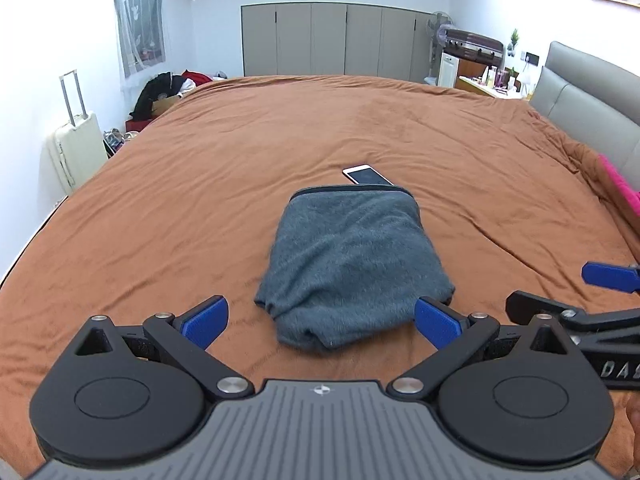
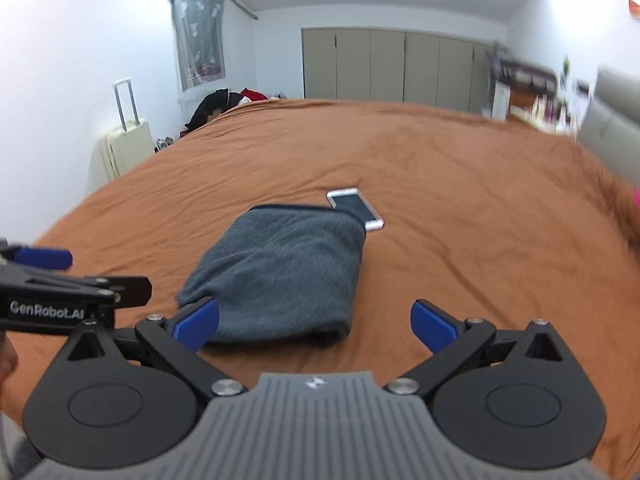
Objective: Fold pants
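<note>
Already the pants (image 1: 352, 264) lie folded into a compact grey bundle near the middle of the bed (image 1: 200, 184), toward its near edge, so the folding looks finished. A phone (image 1: 368, 175) lies at their far end, touching or partly under them. The left gripper (image 1: 322, 322) and right gripper (image 2: 314, 320) both hang wide open beside the near fold, holding nothing, probably because they have let go.

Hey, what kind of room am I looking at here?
Most likely a home bedroom: a large bed with a brown cover, a padded grey headboard, and a wall of wardrobe doors.
</note>
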`<state>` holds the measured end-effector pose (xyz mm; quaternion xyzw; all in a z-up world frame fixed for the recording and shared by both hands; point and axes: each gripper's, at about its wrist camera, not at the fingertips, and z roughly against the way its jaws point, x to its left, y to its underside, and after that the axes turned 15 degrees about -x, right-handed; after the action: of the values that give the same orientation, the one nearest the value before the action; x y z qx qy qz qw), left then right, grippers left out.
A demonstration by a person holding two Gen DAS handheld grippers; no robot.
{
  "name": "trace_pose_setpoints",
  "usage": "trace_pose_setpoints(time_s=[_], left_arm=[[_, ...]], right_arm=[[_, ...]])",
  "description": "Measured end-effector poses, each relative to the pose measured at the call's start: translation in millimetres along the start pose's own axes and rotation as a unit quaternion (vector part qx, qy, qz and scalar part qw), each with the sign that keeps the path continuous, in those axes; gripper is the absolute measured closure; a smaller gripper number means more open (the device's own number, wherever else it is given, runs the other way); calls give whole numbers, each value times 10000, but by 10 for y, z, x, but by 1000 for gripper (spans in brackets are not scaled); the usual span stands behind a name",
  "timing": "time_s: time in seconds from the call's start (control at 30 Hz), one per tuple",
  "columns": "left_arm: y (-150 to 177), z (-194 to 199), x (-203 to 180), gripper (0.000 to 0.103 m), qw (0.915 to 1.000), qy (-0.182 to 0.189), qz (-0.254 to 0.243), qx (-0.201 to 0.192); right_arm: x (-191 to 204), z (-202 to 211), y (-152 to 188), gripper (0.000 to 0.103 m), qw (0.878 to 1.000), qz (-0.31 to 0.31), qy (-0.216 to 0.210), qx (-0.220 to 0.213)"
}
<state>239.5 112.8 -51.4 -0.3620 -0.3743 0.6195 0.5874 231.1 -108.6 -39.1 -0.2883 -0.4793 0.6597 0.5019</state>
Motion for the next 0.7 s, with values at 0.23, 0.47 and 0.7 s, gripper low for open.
trace_pose_setpoints(time_s=[0.23,0.47,0.7], left_arm=[[18,163,8,0,9999,-75,-102,-89],[18,224,-23,0,9997,-19,-193,-160],[36,227,-52,0,9997,31,-185,-156]], right_arm=[[-48,237,6,5,9999,-162,31,-52],[-3,300,-6,5,9999,-61,-12,-89],[21,287,-13,5,10000,57,32,-57]])
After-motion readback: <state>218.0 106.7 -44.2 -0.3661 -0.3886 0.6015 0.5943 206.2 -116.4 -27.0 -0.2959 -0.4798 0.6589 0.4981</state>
